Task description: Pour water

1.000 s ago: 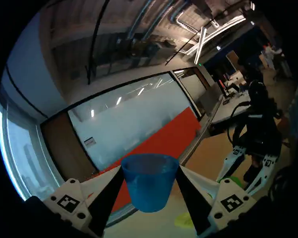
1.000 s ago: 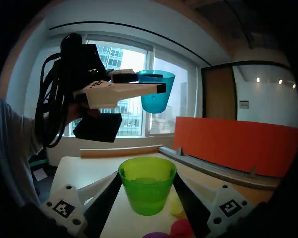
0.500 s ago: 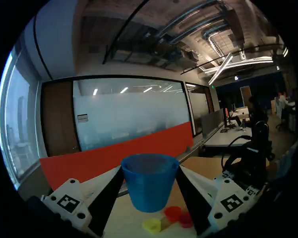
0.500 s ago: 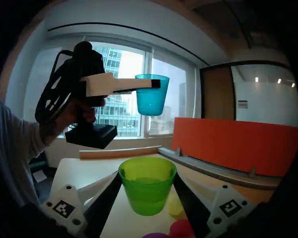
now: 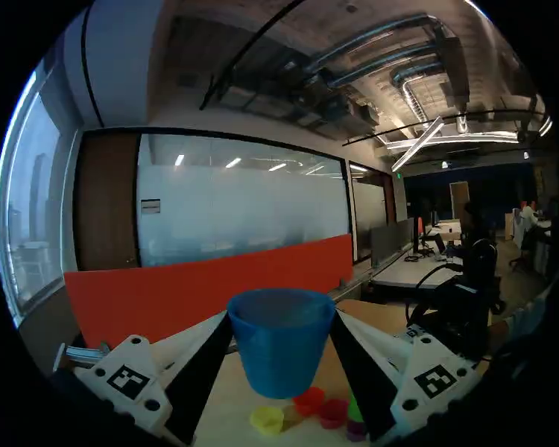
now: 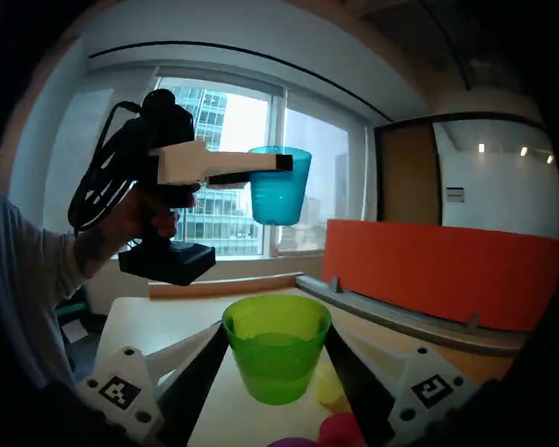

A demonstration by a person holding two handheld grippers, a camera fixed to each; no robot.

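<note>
Blue cup [image 5: 281, 346] lowered, contents hidden | left claw [image 5: 281, 328] grips it | right claw [image 6: 277, 335]: green cup [image 6: 277, 354]

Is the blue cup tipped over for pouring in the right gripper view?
No, the blue cup sits upright, rim level, held in the left hand-held gripper.

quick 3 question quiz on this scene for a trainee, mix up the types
1. True or false: the blue cup is upside down.
2. Which cup does the left gripper hold? A) green B) blue C) none
3. Fill in: in the right gripper view, the blue cup hangs ___ than the green cup.
Key: 1 false, it is upright. 2 B. 3 higher.
</note>
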